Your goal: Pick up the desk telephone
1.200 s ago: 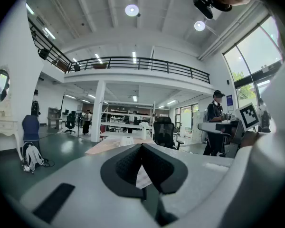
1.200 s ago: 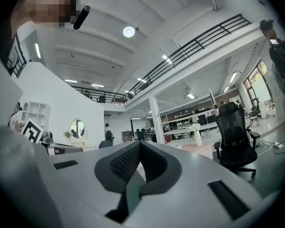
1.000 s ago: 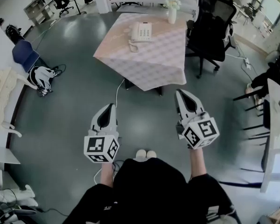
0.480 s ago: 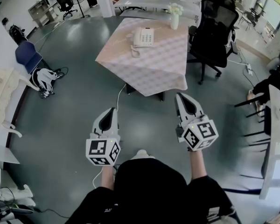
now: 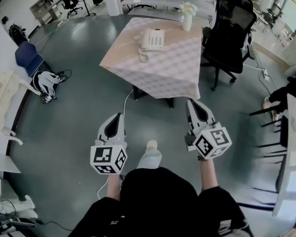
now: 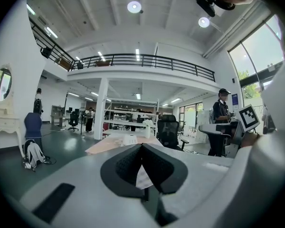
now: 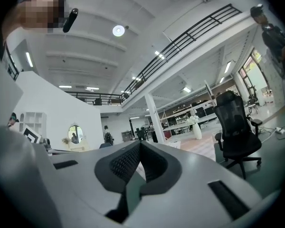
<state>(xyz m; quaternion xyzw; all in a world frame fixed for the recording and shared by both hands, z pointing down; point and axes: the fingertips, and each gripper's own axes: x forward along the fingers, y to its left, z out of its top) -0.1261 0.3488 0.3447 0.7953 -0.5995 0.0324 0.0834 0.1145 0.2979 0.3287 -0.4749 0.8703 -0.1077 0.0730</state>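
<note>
A white desk telephone [image 5: 152,39] with a coiled cord rests on a table covered with a pink checked cloth [image 5: 158,68], far ahead in the head view. It shows small and pale beyond the jaws in the left gripper view [image 6: 129,139]. My left gripper [image 5: 118,116] and my right gripper [image 5: 189,101] are both shut and empty, held side by side over the floor, well short of the table. In the right gripper view the table [image 7: 206,146] lies ahead to the right.
A white vase of flowers [image 5: 187,15] stands at the table's far corner. A black office chair [image 5: 230,31] sits right of the table. A blue chair [image 5: 27,58] and a backpack [image 5: 46,83] are at left. A cable [image 5: 124,98] runs across the grey floor.
The table and telephone have come slightly nearer and lower in the head view as the person steps forward; a foot now shows between the grippers. Both grippers stay shut.
</note>
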